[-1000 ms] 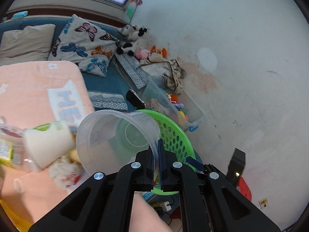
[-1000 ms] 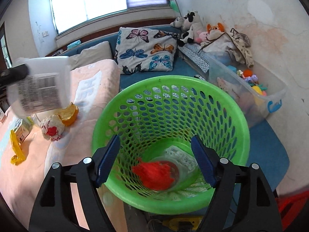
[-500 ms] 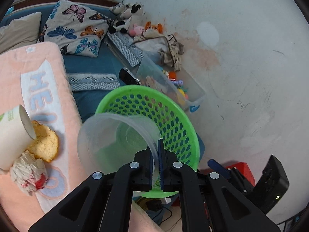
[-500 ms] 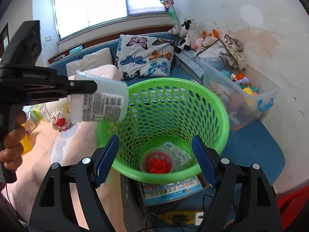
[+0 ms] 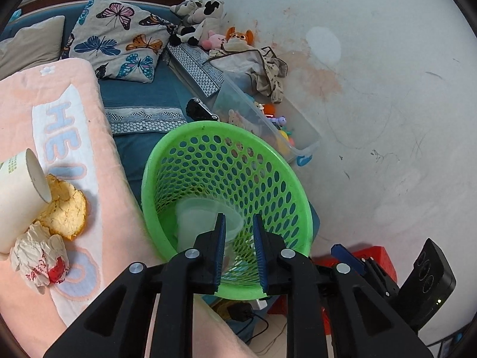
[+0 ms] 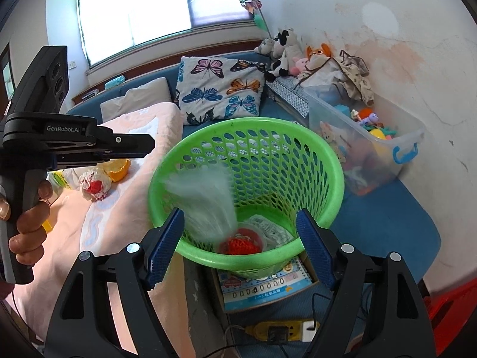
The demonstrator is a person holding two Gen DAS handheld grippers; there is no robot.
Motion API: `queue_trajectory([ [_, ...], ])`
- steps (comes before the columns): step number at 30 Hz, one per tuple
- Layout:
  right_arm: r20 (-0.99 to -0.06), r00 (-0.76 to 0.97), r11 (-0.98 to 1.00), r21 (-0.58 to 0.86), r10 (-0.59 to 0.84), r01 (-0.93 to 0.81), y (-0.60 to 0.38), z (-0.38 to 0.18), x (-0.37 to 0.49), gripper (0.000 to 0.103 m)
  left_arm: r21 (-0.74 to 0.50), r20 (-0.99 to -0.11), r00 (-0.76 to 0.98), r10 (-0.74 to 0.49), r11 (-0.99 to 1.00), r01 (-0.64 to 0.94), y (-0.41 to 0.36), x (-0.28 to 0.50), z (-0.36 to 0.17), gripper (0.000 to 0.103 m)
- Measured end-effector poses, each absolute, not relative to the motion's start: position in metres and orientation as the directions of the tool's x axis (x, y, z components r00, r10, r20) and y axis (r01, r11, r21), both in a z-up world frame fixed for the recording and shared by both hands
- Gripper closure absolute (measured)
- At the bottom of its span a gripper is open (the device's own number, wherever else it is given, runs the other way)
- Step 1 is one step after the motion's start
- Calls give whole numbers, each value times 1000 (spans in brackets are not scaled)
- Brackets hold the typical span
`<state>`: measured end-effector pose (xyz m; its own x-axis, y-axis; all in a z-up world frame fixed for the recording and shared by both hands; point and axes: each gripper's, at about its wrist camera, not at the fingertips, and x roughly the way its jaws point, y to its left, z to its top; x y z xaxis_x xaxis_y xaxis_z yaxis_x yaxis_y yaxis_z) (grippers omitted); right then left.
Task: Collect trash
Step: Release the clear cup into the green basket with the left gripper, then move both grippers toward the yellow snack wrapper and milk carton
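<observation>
The left gripper (image 5: 237,240) is seen opening above the green basket (image 5: 298,208), nothing pinched; the clear plastic cup (image 6: 205,205), blurred and apparently falling, is inside the basket. The right gripper (image 6: 238,244) is spread wide, empty.

Basket (image 6: 334,185) mouth open above; cup (image 6: 205,205) blocks left side.

baskets: 1 (image 5: 301,208) | clear cups: 1 (image 5: 205,217) | paper cups: 1 (image 5: 18,200) | crumpled wrappers: 1 (image 5: 38,256) | butterfly pillows: 1 (image 5: 119,38)
</observation>
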<state>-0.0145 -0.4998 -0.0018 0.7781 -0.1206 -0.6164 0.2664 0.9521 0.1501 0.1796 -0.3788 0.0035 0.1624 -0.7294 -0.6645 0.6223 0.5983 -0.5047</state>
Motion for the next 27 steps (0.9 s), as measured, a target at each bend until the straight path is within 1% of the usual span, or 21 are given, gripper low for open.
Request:
queue_trajectory([
  [5,-605,788,955,156,-111,254,-494,4,-19,25,-503,-656,178,-733,601,621,-363,173,11,85],
  [10,-589,804,961,167,-81,219,-480,12,-21,23,-452,-665,248,-705,644,618,-336,162,24,83],
  [11,-587,807,964,168,-72,208,-476,14,-21,24,-438,-667,268,-695,657,614,-329,160,27,75],
  [12,-585,808,965,169,-64,199,-473,15,-20,23,-422,-670,291,-683,673,608,-322,158,29,64],
  [14,-581,813,969,173,-46,178,-466,17,-20,23,-389,-672,334,-661,699,599,-310,154,33,56],
  [16,-577,816,971,178,-28,159,-458,18,-19,23,-353,-674,372,-638,721,596,-296,150,38,55],
  [18,-575,818,973,187,-1,132,-449,19,-16,23,-325,-678,410,-610,750,577,-281,147,40,51],
  [22,-573,818,977,194,44,84,-432,22,-7,23,-299,-684,468,-560,800,521,-244,148,40,50],
  [23,-575,816,978,199,61,67,-427,22,-4,22,-297,-685,481,-547,813,501,-234,148,40,47],
  [27,-573,811,978,207,122,-1,-406,26,10,22,-288,-691,520,-502,851,439,-194,153,40,47],
])
